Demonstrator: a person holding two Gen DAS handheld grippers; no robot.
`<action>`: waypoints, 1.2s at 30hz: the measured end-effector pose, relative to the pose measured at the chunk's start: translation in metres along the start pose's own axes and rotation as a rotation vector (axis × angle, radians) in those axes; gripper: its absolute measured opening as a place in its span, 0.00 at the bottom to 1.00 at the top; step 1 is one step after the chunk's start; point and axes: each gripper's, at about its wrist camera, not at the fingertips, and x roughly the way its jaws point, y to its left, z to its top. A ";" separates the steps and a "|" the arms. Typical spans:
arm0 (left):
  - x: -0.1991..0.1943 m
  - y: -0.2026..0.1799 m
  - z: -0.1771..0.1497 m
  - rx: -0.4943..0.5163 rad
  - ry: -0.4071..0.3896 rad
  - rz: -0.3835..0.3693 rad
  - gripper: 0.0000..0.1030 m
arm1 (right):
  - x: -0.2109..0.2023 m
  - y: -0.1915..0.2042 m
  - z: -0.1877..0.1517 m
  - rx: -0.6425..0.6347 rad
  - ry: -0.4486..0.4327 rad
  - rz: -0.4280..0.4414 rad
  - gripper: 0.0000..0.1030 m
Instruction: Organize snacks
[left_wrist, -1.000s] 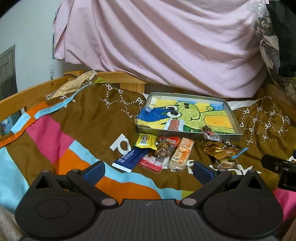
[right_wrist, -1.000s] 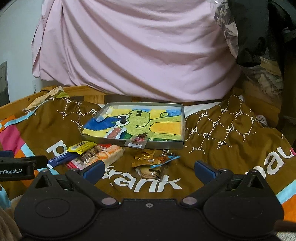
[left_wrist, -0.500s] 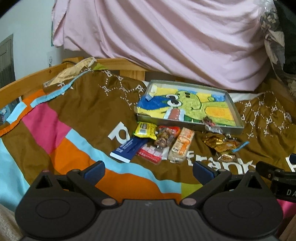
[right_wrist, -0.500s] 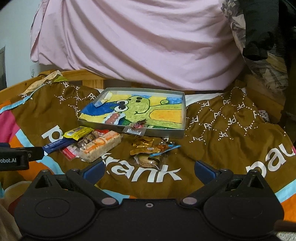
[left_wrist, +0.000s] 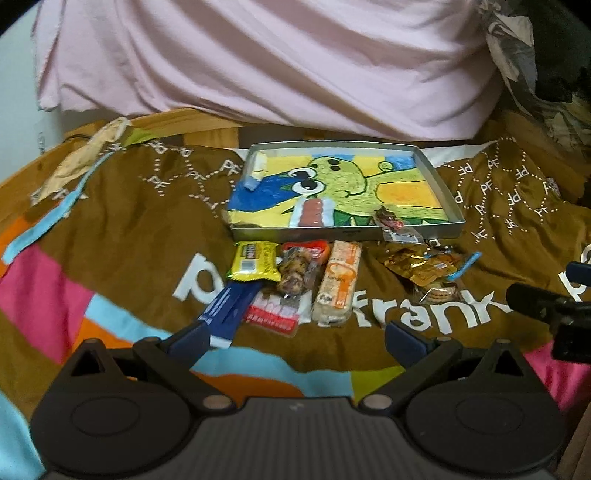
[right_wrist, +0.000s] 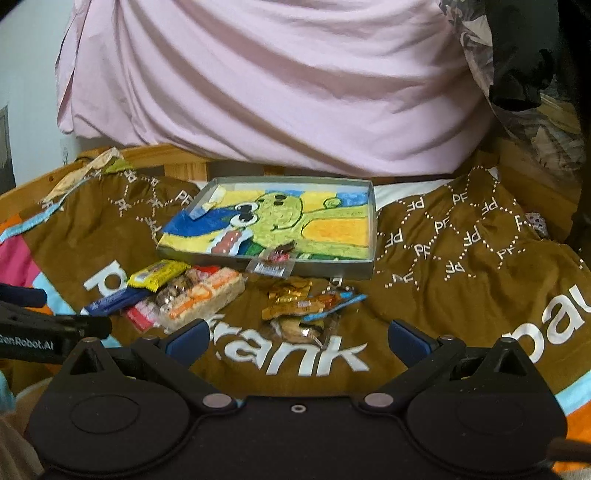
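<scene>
Wrapped snacks (left_wrist: 295, 284) heaped on brown blanket (left_wrist: 129, 229) just before shallow tray (left_wrist: 439, 184), handy for loading; left gripper (left_wrist: 295, 334) and right gripper (right_wrist: 297, 338) spread apart, empty, poised short of pile.

Both the left gripper (left_wrist: 295, 338) and right gripper (right_wrist: 297, 338) have moved closer to the snacks (left_wrist: 295, 284).

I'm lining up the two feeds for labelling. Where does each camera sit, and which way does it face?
Left wrist: on the left gripper, looking forward over the brown blanket at the snacks and tray; its open fingers show, and the right gripper at the right edge.
Right wrist: on the right gripper, facing the same way from further right; its open fingers show, the left gripper at the left edge.
Shared: tray, orange bar, gold wrappers.
</scene>
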 end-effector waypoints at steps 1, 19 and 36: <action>0.005 0.001 0.002 -0.004 0.006 -0.014 1.00 | 0.002 -0.002 0.001 0.009 -0.001 0.003 0.99; 0.070 0.000 0.031 0.099 -0.001 -0.030 1.00 | 0.098 -0.032 0.037 -0.044 0.121 0.103 0.99; 0.133 0.008 0.056 0.101 0.052 -0.267 0.95 | 0.141 -0.008 0.024 -0.243 0.212 0.189 0.98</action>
